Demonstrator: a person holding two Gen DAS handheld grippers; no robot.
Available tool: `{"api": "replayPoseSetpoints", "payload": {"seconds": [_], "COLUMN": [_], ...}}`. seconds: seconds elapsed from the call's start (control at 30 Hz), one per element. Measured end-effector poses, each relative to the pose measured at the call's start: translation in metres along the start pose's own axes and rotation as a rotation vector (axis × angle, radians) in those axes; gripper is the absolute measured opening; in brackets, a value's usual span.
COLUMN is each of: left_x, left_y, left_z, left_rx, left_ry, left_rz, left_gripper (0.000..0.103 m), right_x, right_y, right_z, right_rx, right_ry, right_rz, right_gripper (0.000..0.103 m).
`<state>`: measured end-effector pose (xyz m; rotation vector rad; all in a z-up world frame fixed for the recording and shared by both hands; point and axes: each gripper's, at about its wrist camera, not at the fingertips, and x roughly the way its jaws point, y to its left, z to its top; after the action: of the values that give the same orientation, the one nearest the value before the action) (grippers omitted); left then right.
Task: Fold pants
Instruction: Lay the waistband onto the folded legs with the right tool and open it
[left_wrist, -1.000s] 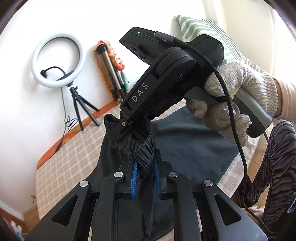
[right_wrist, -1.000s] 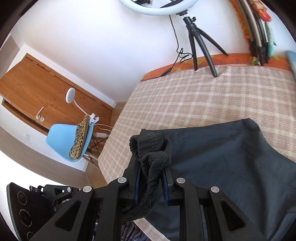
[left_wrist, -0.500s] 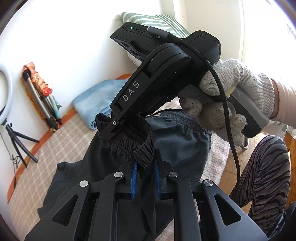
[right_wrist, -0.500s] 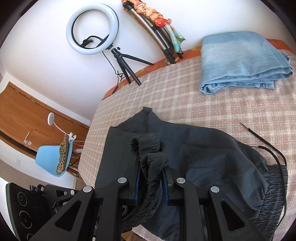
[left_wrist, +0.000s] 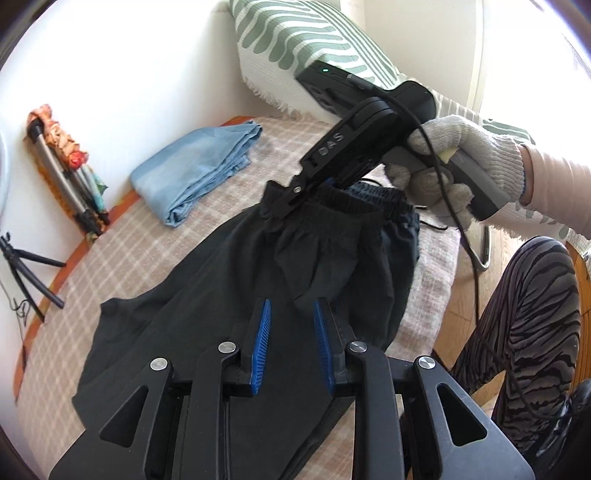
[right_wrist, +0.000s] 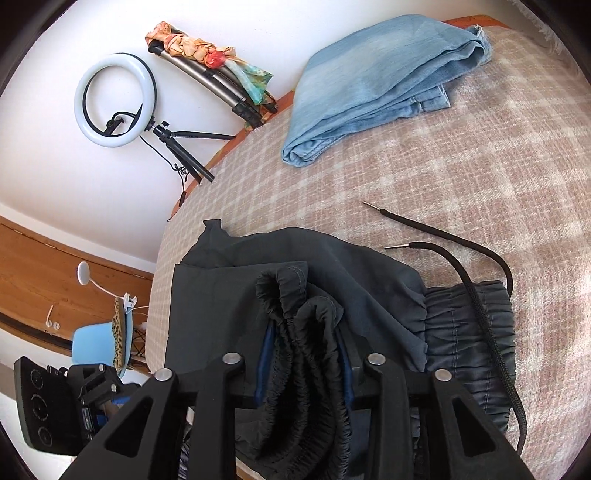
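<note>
A: What fills most of the frame?

B: The bed's checked cover (right_wrist: 461, 155), running out of view at the near and right edges. On it lie the dark pants (left_wrist: 207, 306), folded over, with the elastic waistband (right_wrist: 469, 325) at the near right corner and the far hems toward the wall. The part nearest the camera is hidden behind the gripper frames.

A: Anything else on the bed?

B: Folded blue jeans (right_wrist: 373, 77) by the far wall, well apart from the pants. A striped pillow (left_wrist: 295, 33) stands against the wall, half cut off.

A: And the tongs?

B: The left gripper (left_wrist: 291, 328) has its blue pads spreading apart; nothing sits between them, only dark cloth lying below. The right gripper (right_wrist: 306, 354) is widening too, with a bunched cuff hem (right_wrist: 295, 317) standing loosely between its pads; I cannot tell whether either pad touches it.

A: The hands?

B: Only the gloved right hand (left_wrist: 454, 162) shows, on its handle.

A: Smaller things?

B: Two drawstring ends (right_wrist: 410, 225) on the cover beside the waistband. A ring light (right_wrist: 114, 99) on a tripod, and a bundle of poles (left_wrist: 70, 184) against the wall, its foot hard to make out.
</note>
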<state>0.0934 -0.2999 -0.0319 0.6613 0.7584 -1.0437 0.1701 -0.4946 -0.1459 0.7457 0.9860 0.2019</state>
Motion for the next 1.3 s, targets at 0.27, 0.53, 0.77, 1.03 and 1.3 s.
{"api": "replayPoseSetpoints", "payload": {"seconds": [0.27,0.53,0.77,1.03,1.3], "left_x": [-0.038,-0.044,-0.045,-0.027,-0.080], "left_y": [0.117,0.137,0.116,0.109,0.133], "left_z": [-0.106,-0.200,-0.202,-0.195,-0.180], "left_rx": [-0.271,-0.453,-0.425,-0.399,-0.476], "left_ry": [0.081,0.105,0.064,0.104,0.069], "left_rz": [0.204,0.272,0.240,0.209,0.264], "left_gripper": [0.023,0.023,0.024,0.024,0.024], "right_x": [-0.010,0.010,-0.024,-0.052,-0.044], "right_y": [0.006,0.035,0.034,0.026,0.095], "right_z": [-0.022,-0.047,-0.042,-0.047,-0.061], "right_rx": [-0.012,-0.163,-0.181,-0.170,-0.401], "right_ry": [0.017,0.059,0.017,-0.029,-0.150], "right_rz": [-0.107,-0.413,-0.481,-0.537,-0.483], "right_gripper": [0.064,0.030,0.018,0.052,0.051]}}
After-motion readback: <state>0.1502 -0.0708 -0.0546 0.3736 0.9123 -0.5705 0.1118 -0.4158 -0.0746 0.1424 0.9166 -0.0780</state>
